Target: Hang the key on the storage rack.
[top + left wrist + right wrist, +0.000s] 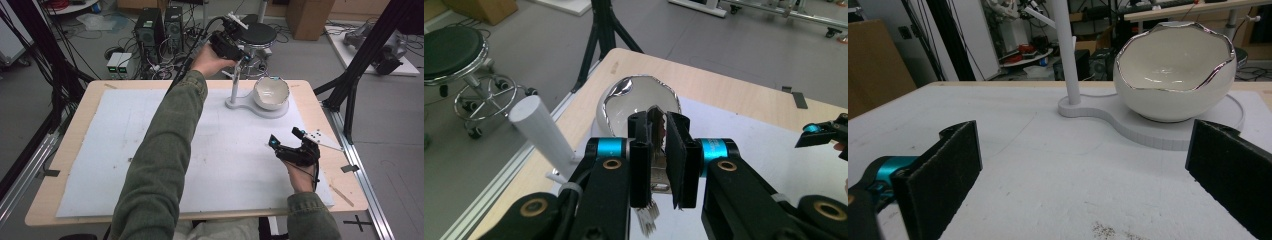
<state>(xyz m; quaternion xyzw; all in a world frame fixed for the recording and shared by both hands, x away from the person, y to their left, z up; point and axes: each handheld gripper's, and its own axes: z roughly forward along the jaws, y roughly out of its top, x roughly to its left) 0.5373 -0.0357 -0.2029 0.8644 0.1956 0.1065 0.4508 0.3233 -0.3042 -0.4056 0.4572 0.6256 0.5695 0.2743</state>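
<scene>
Closest to me, my right gripper [286, 139] rests low on the white mat [150, 150], on the near side of the bowl [271, 92] and a little apart from it. Its jaws stand wide apart with nothing between them, and they point at the bowl, so I think it is waiting to help. The bowl is white with a shiny, wavy rim. It sits upright on the round end of a flat white stand [240, 104], near the far edge of the table [75, 130], and looks empty. Just beside the bowl, a thin white post [235, 82] rises from the same stand. Past the bowl and up high is my left gripper [658, 120]. Its jaws are pinched on a thin shiny thing [655, 131]; I cannot tell what it is. It hangs above the bowl, maybe to drop the thing in.
</scene>
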